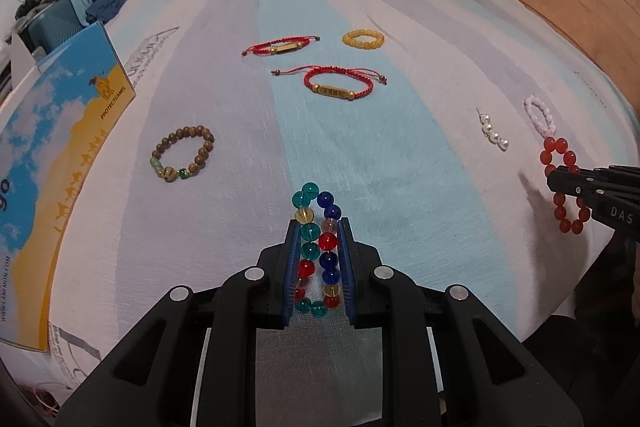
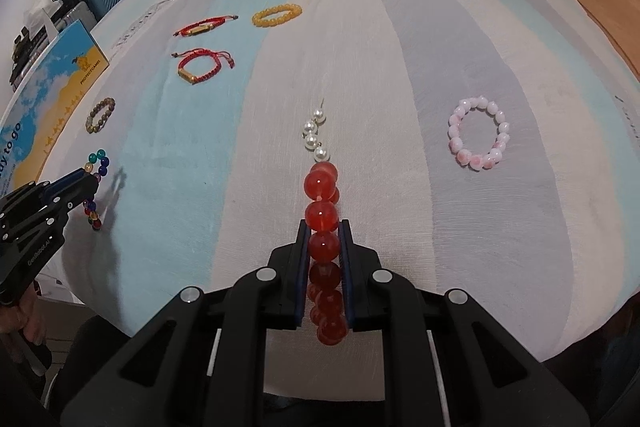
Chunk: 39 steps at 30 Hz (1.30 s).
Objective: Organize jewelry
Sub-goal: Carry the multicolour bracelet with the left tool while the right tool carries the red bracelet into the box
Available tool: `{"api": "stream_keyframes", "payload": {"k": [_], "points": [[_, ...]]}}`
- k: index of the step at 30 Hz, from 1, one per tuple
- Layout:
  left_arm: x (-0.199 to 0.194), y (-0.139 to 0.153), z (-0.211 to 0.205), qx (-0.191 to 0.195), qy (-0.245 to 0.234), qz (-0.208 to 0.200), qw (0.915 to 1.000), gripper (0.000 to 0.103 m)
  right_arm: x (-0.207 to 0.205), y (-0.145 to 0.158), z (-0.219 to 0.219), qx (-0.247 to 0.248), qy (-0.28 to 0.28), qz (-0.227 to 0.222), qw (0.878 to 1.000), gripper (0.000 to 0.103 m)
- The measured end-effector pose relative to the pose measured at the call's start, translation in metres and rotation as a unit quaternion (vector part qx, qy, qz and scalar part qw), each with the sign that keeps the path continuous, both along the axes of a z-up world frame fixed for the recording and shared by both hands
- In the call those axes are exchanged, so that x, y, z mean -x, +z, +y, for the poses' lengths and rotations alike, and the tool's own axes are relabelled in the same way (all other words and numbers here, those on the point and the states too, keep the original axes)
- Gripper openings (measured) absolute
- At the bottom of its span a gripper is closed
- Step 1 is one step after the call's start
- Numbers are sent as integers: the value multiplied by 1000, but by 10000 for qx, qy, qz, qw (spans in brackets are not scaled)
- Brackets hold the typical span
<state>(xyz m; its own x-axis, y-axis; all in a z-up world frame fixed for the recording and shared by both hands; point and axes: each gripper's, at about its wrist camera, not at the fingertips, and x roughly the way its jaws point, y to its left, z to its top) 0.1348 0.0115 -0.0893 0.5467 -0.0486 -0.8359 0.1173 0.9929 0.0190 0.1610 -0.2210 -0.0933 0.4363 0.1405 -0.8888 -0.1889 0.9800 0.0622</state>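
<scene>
Gripping both: left tongs point(image 1: 319, 227) clenched on the multicolour bracelet point(image 1: 318, 251), right tongs point(image 2: 323, 227) on the red bracelet point(image 2: 322, 215), each lying lengthwise along its tongs above the bed point(image 2: 400, 67).

Seven bead bracelets are about: one multicoloured point(image 1: 318, 251), one red point(image 2: 324, 247), one brown point(image 1: 184, 159), one yellow point(image 1: 363, 39), one pink point(image 2: 478, 133), and two red cord bracelets, the nearer point(image 1: 338, 87) and the farther point(image 1: 280, 47) (each with a gold bar). There is one short pearl string point(image 2: 316, 141), one blue-and-yellow box point(image 1: 60, 155) and two grippers, the left point(image 1: 320, 227) and the right point(image 2: 324, 229).
</scene>
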Motion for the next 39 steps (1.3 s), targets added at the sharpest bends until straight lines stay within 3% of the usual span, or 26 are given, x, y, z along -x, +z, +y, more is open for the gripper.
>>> {"api": "stream_keyframes", "payload": {"k": [18, 39], "points": [[8, 66, 27, -12, 295, -319, 9991, 18, 3, 65, 30, -44, -30, -619, 9981, 13], [33, 160, 138, -40, 1054, -768, 9915, 18, 14, 156, 174, -306, 856, -1321, 9871, 13]]}}
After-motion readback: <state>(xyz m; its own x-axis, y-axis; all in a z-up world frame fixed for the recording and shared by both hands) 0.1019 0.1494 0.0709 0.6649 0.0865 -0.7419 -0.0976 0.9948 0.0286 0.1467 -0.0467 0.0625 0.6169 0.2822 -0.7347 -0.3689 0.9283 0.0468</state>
